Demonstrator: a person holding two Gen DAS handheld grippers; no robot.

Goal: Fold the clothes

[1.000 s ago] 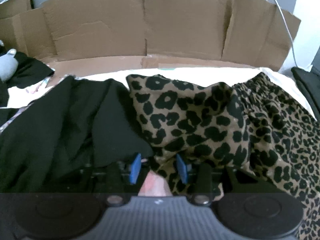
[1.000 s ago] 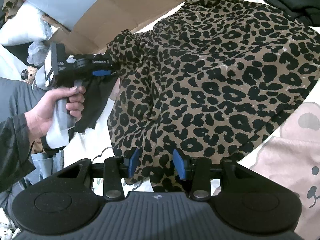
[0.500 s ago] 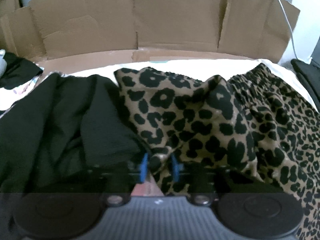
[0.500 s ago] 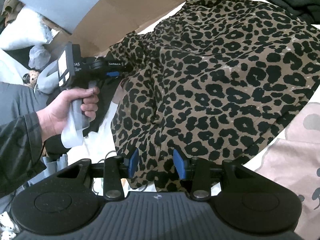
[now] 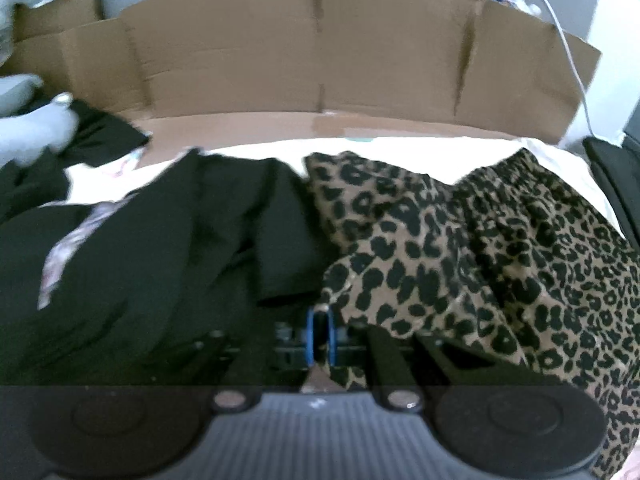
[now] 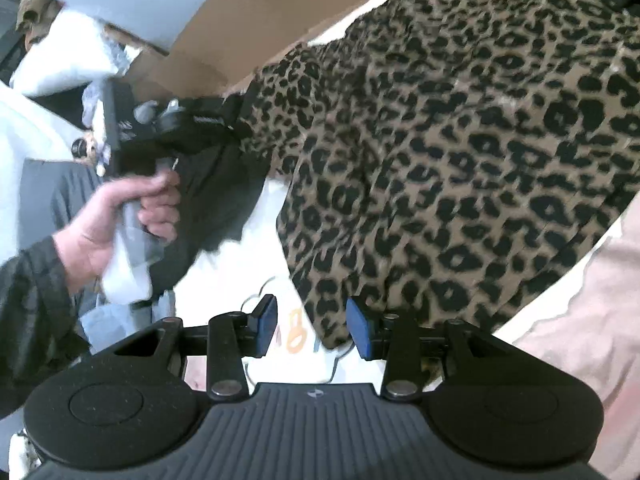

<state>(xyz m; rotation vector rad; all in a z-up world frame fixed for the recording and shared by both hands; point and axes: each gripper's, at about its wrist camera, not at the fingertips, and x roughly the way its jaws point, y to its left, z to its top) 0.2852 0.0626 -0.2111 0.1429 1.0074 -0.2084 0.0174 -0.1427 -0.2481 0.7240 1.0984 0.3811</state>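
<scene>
Cardboard wall [image 5: 320, 52], flattened box panels w/ creases, spans the top of the left wrist view from 10 to 2 o'clock; it holds nothing, just stands behind the bed. A white cable [image 5: 568, 52] hangs down in front of it at 2 o'clock.

White bed sheet [image 5: 256, 156] shows as a bright strip below the cardboard, and in the right wrist view at 7 o'clock, where it carries a faint cartoon print.

Leopard-print garment [image 6: 460, 152] covers most of the right wrist view from 12 to 4 o'clock, spread over the sheet; its gathered waistband sits at 1 o'clock in the left wrist view. Its near hem hangs down to the right gripper.

Black garment [image 5: 132, 264] lies crumpled at 9 o'clock in the left wrist view, touching the leopard cloth's left edge.

Pink fabric [image 6: 580, 320] at 4 o'clock in the right wrist view, beside the leopard hem.

Left gripper [image 5: 319, 332]: jaws pinched narrow, blue pads nearly together, w/ a corner of the leopard cloth clamped between them. In the right wrist view a hand [image 6: 120, 216] grips its handle at 9 o'clock.

Right gripper [image 6: 311, 322]: jaws wide apart, leopard hem lying between the pads, not squeezed.
</scene>
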